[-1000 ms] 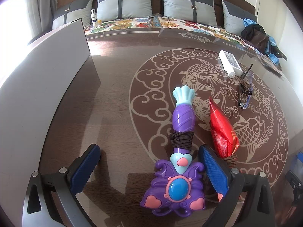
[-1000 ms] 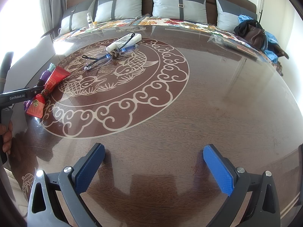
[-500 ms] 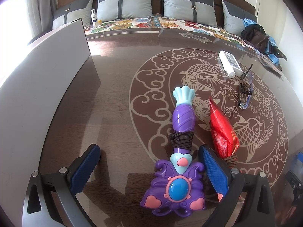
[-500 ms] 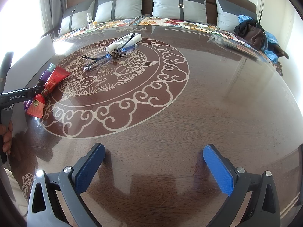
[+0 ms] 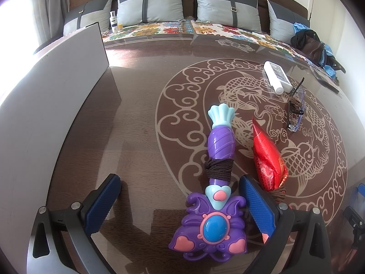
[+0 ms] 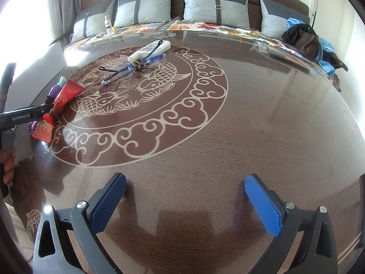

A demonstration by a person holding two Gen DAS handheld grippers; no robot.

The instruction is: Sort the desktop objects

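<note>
Purple plastic fills the lower centre of the left wrist view: a toy wand (image 5: 216, 196), cord wound round its handle, lies flat on the glossy worktop (image 5: 141, 137) with its winged head between the wide-open jaws of the left gripper (image 5: 180, 203). Its right pad (image 5: 257, 205) stands between the wand and a red packet (image 5: 268, 159) lying just beside it. To take the wand alone, the jaws should likely shift right to centre on the head or the corded neck, keeping that pad off the packet. Glasses (image 5: 295, 107) and a white tube (image 5: 277, 77) lie well apart at upper right. The right gripper (image 6: 184, 205), jaws equally wide and holding nothing, hangs over bare wood in its own view.
</note>
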